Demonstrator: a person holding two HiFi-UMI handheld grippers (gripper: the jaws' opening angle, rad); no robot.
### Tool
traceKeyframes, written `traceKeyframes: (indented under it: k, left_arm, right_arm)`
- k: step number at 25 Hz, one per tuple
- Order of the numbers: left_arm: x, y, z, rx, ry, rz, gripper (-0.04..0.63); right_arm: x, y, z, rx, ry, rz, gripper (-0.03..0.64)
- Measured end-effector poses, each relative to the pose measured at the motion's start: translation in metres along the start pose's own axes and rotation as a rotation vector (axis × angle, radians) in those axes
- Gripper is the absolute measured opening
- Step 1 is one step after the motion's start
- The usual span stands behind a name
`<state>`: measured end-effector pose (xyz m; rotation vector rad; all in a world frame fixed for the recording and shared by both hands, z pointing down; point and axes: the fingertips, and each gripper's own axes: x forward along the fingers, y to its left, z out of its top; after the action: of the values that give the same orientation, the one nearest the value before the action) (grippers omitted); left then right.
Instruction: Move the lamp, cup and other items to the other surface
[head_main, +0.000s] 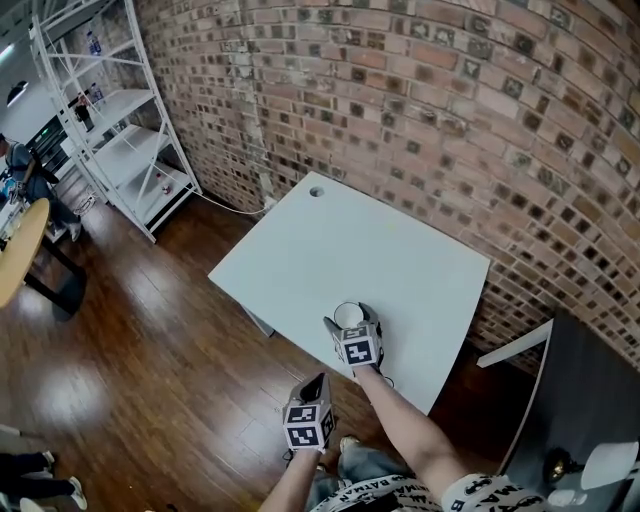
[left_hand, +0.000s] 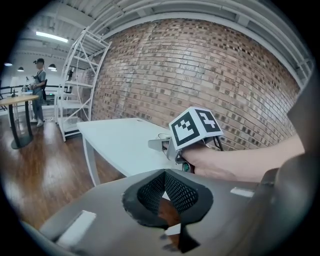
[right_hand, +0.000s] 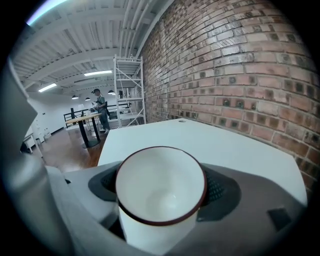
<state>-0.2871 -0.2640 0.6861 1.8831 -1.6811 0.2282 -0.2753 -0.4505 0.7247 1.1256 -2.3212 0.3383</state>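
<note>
The cup (right_hand: 160, 210), likely light, stiff and breakable, is being pinched below its rim by the right tongs (right_hand: 160, 187) while the left tongs (left_hand: 165, 192) are being held closed.

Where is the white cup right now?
The white red-rimmed cup is gripped in the right tongs, near the front edge of the pale table, just below the head view's centre.

Bright, even light from ceiling strips (right_hand: 99, 73); gripper views fisheye-warped with black corners
</note>
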Motion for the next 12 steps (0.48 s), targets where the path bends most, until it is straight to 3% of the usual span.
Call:
traceKeyframes:
  k: [6,12]
  left_arm:
    - [-0.005,-0.001,0.007,0.014,-0.01,-0.007,0.002]
    - [-0.024,-0.018,0.022,0.041,-0.017,-0.07,0.002]
  right_arm:
    - [-0.016,-0.003,-0.005,0.011,-0.003,0.025,0.472]
    - [-0.102,-0.015,-0.001,0.065,-0.058,-0.008,0.475]
